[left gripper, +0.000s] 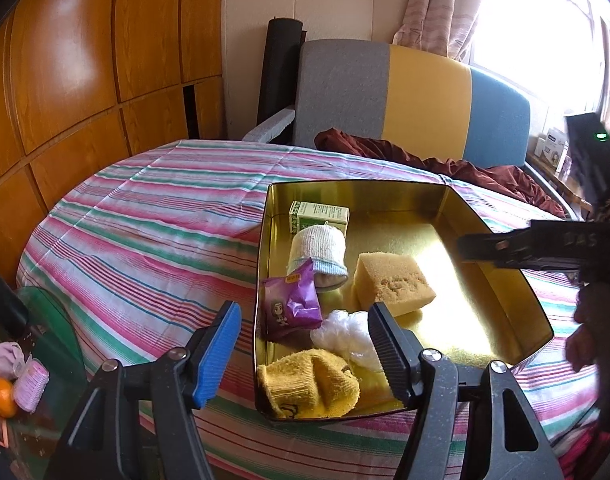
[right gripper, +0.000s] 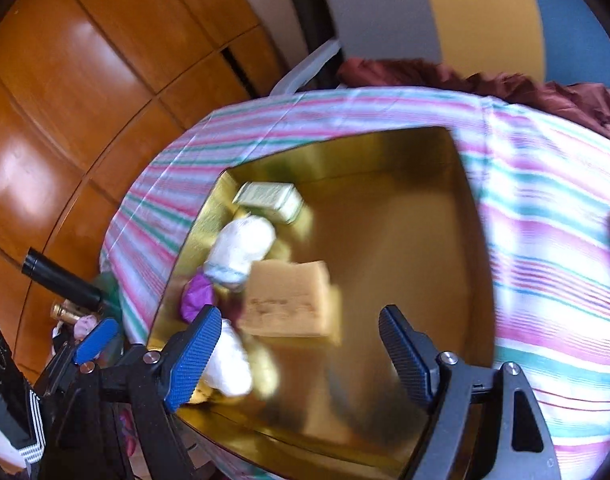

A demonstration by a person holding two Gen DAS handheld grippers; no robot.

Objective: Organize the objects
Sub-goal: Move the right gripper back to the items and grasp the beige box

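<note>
1. While the gold tin [left gripper: 501, 292] sits on the striped cloth [left gripper: 145, 240] of the desk, six things already lie inside it, all crowded toward its left side, with the right half bare.
2. Counted in the left wrist view: one green-and-white carton [left gripper: 319, 216] at the far left corner, one rolled white sock [left gripper: 319, 252] just in front of it, one purple snack packet [left gripper: 291, 304] leaning on the left wall, one yellow sponge [left gripper: 393, 284] near the middle, one crumpled clear plastic wad [left gripper: 345, 336], and one yellow sock [left gripper: 313, 388] at the near corner.
3. Judging from that, the packing looks well along; nothing loose shows on the cloth itself.
4. What may remain sits off the desk's left edge: one orange [left gripper: 1, 398], one pink rolled item [left gripper: 32, 384] and one pale pink bundle [left gripper: 5, 360]. Whether these belong to the task I cannot tell.
5. The left tool [left gripper: 305, 344] hovers over the near-left corner with its jaws apart and nothing pressed between them.
6. The right tool [right gripper: 301, 348] hangs above the tin, jaws spread wide and empty; its view is blurred.
</note>
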